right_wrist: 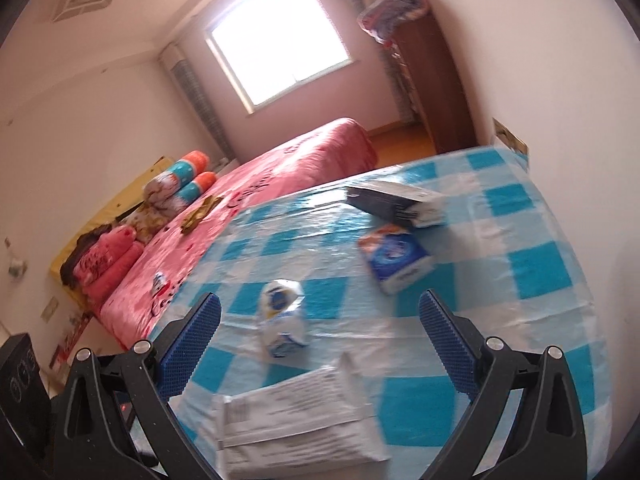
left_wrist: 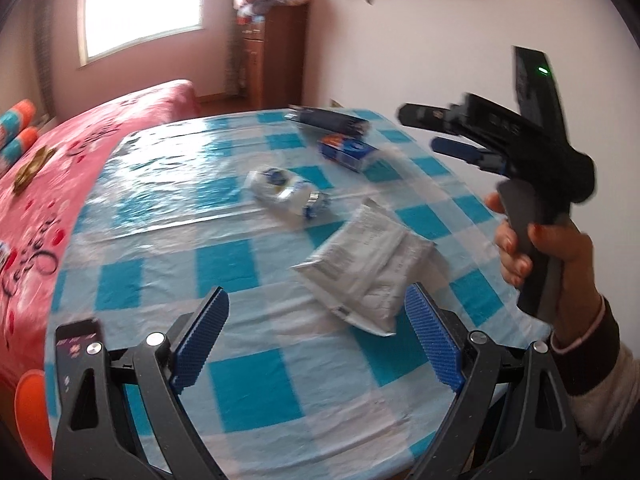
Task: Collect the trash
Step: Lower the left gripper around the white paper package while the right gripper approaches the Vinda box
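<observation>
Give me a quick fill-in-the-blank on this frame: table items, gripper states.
1. The tablecloth is checked in white and ____.
2. The item nearest the left gripper is the grey ____.
3. Both the left gripper and the right gripper have their jaws ____, with nothing held.
4. Beside the table stands a bed with a ____ cover.

Missing words: blue; mailer bag; open; pink
</observation>
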